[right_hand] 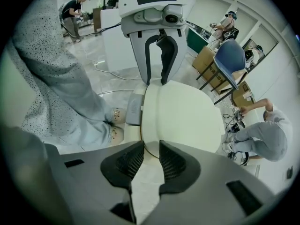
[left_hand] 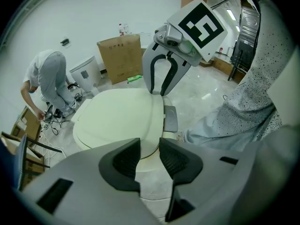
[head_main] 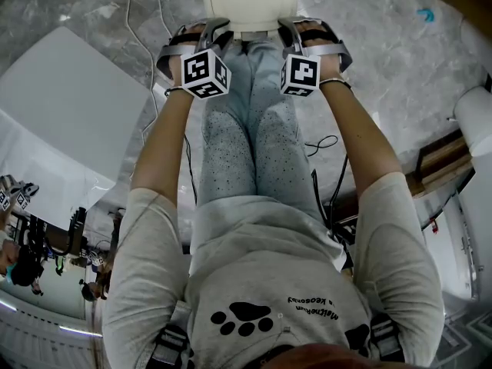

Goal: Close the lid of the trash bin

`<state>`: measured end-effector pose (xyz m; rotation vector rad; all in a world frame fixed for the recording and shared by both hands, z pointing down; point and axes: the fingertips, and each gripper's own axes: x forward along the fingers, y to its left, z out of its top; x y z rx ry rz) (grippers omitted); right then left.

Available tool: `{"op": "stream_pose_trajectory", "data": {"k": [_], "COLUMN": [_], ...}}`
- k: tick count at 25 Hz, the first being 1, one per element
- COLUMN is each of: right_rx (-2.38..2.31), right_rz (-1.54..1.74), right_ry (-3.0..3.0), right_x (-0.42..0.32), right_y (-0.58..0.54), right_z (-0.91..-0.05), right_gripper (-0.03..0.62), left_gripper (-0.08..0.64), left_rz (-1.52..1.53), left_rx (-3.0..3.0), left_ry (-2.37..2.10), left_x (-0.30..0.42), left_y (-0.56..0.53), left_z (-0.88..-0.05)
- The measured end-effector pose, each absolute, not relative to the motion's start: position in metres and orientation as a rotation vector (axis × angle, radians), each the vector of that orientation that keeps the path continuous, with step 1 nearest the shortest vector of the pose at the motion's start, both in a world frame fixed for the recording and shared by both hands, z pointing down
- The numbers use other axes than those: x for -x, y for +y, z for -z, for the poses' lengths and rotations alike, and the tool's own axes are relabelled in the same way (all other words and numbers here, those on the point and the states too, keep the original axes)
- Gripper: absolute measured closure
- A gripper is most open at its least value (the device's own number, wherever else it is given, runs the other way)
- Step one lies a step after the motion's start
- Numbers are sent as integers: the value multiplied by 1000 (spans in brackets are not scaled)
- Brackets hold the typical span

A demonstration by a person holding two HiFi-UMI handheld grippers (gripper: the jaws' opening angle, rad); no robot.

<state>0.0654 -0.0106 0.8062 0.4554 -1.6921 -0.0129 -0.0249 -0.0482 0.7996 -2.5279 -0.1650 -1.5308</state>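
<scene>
The trash bin (head_main: 250,2) is cream-white and stands on the marble floor in front of the person's knees. Its rounded lid (left_hand: 119,118) lies down flat over the body, with a grey foot pedal (left_hand: 170,118) at the side toward the feet. My left gripper (head_main: 214,28) hangs at the lid's left edge and my right gripper (head_main: 288,26) at its right edge. In the left gripper view my jaws (left_hand: 149,156) stand slightly apart over the lid's rim, nothing between the pads. The right gripper's jaws (right_hand: 151,161) show the same narrow empty gap above the lid (right_hand: 183,116).
The person's legs in speckled trousers (head_main: 246,129) stand right behind the bin. A white table slab (head_main: 61,106) lies to the left and cables (head_main: 323,141) run across the floor. A crouching person (left_hand: 47,83), a cardboard box (left_hand: 119,55) and a blue chair (right_hand: 232,60) are farther off.
</scene>
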Motion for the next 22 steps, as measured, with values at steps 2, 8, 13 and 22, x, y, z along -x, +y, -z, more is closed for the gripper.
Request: {"op": "stream_pose_trajectory", "data": {"k": [2, 8, 13, 22], "right_rx": [-442, -399, -373, -353], "right_rz": [-2, -17, -50, -179], "right_ry": [-1689, -1691, -1692, -1698], "right_x": [-66, -65, -65, -63], "right_y": [-10, -11, -13, -9], "right_z": [-809, -810, -811, -812], "right_gripper": [471, 471, 472, 505], "left_gripper": [420, 422, 425, 442], "left_rz": [1540, 1572, 1611, 1655], "left_rx": [2535, 2554, 2566, 2619], "left_ry": [-168, -203, -206, -224], "left_x": [24, 24, 24, 23], "left_y": [-48, -48, -51, -51], "left_z": [-802, -804, -807, -808]}}
